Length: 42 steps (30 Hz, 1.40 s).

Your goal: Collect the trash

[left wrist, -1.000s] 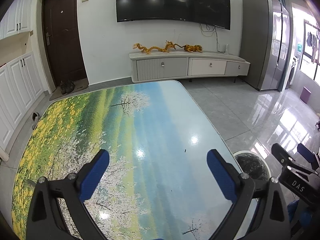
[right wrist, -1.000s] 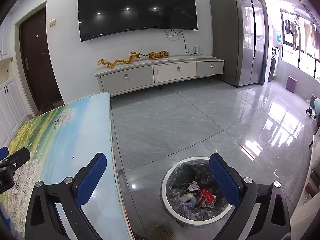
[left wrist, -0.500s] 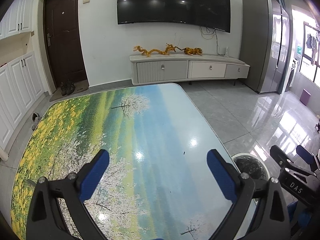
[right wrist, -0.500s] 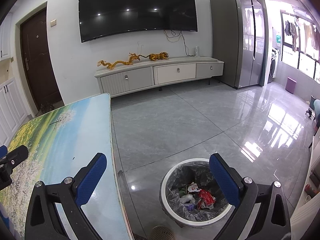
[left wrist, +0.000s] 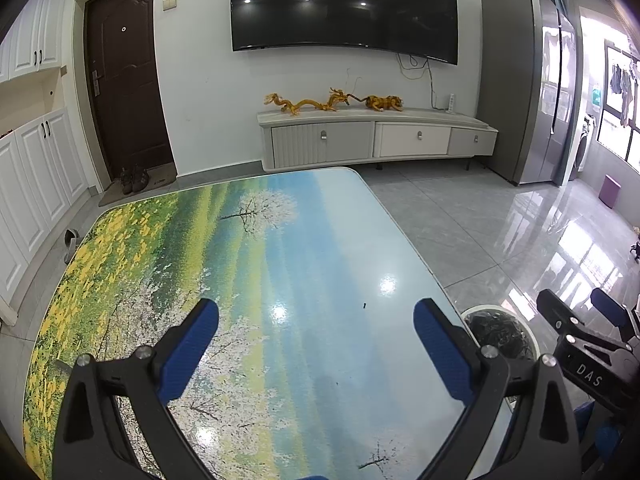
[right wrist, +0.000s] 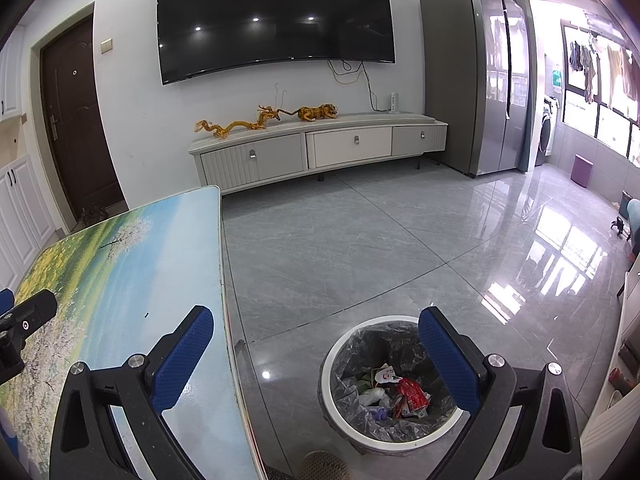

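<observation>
A round white trash bin [right wrist: 332,356] with a grey liner stands on the floor beside the table; it holds several wrappers, among them a red one [right wrist: 410,394]. Part of the bin shows in the left wrist view [left wrist: 500,332]. My right gripper [right wrist: 316,344] is open and empty, above the gap between table edge and bin. My left gripper [left wrist: 316,340] is open and empty over the table [left wrist: 280,260], which has a printed landscape top. A tiny dark speck [left wrist: 365,305] lies on the table. The right gripper shows in the left wrist view [left wrist: 580,320].
A TV cabinet [right wrist: 320,152] with golden figurines stands against the far wall under a wall TV [right wrist: 276,16]. A grey fridge [right wrist: 480,92] stands at right, a dark door [left wrist: 124,92] at left. Glossy tiled floor [right wrist: 400,240] lies beyond the bin.
Both views have shifted slightly, as if both grippers drew back or rose a little. Both grippers stay open and empty.
</observation>
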Each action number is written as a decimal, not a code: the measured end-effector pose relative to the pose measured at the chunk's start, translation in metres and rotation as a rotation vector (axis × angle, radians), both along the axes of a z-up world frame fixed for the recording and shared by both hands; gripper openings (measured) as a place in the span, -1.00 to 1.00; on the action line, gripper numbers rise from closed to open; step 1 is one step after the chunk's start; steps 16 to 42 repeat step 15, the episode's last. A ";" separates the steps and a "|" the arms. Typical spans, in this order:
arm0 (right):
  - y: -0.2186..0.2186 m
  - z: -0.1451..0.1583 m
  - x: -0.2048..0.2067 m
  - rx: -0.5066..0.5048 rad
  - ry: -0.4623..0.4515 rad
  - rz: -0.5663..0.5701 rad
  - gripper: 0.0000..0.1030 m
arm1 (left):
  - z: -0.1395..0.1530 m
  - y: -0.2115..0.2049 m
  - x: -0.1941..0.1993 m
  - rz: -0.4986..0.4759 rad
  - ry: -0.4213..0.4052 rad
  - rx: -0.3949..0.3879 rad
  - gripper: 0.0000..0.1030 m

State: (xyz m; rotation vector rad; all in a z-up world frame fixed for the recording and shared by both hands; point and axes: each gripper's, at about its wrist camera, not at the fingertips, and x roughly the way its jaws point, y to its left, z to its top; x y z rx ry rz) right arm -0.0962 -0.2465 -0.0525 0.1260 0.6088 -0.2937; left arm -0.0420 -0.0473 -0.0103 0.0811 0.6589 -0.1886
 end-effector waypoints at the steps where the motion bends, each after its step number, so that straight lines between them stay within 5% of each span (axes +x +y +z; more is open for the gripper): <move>1: 0.000 0.000 0.000 0.000 0.001 0.000 1.00 | 0.000 0.000 0.000 -0.001 0.001 0.000 0.91; 42: 0.000 0.000 0.000 0.000 -0.001 -0.001 1.00 | -0.001 0.000 0.001 -0.004 0.017 -0.009 0.91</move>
